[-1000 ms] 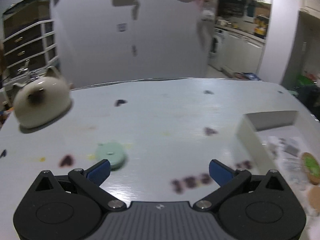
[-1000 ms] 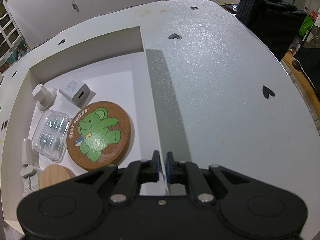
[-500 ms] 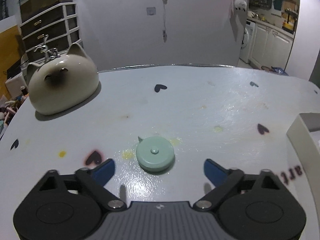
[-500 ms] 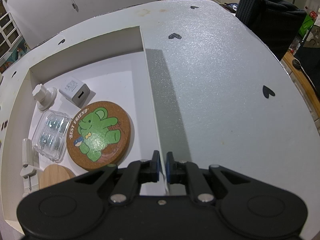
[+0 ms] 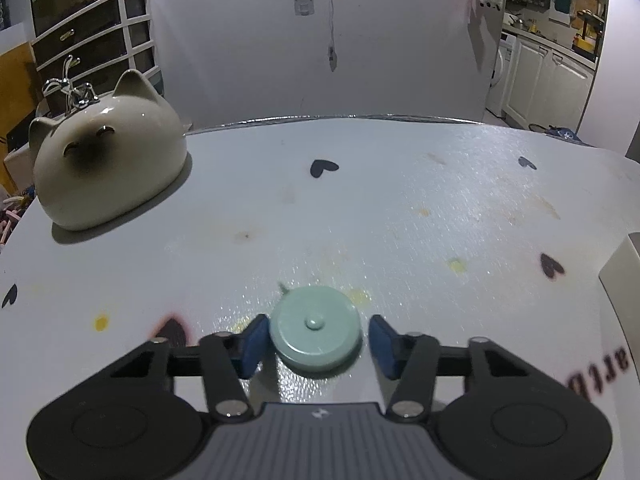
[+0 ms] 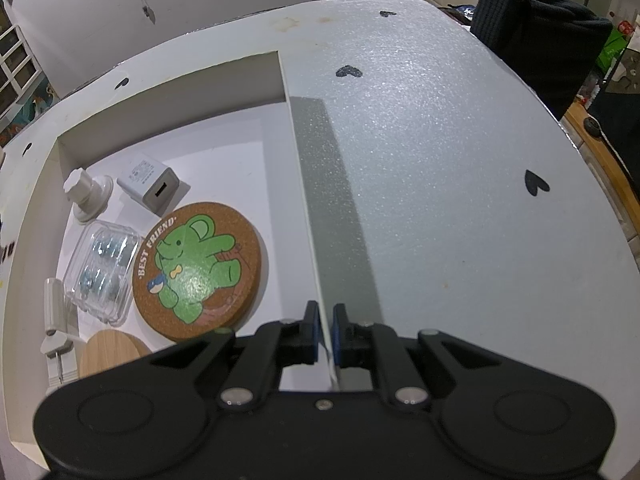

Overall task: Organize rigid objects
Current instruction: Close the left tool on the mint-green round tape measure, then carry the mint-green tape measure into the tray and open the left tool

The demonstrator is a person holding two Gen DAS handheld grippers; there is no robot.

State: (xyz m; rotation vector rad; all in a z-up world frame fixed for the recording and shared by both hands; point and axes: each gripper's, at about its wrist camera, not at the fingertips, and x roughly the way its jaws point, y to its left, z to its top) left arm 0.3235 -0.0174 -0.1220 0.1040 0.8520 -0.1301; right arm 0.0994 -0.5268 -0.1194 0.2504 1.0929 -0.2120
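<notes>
In the left wrist view a pale green round disc (image 5: pixel 316 332) with a small centre button lies on the white table. My left gripper (image 5: pixel 316 338) is open, with its blue pads on either side of the disc; the left pad looks close to touching, and a small gap remains on the right. In the right wrist view my right gripper (image 6: pixel 325 334) is shut on the right wall of the white box (image 6: pixel 308 208). The box holds a cork coaster with a green elephant (image 6: pixel 196 268), a white charger (image 6: pixel 150 188), a clear case (image 6: pixel 104 264), a white knob (image 6: pixel 86 194) and a wooden disc (image 6: pixel 110 354).
A cream cat-shaped ceramic pot (image 5: pixel 106 166) stands at the table's far left. The box corner (image 5: pixel 624 280) shows at the right edge of the left wrist view. A dark bag (image 6: pixel 540 40) stands past the table's right edge. A white clip (image 6: pixel 54 336) lies in the box.
My left gripper has swung left, moved forward onto the green disc and narrowed around it. The right gripper and the box have not moved.
</notes>
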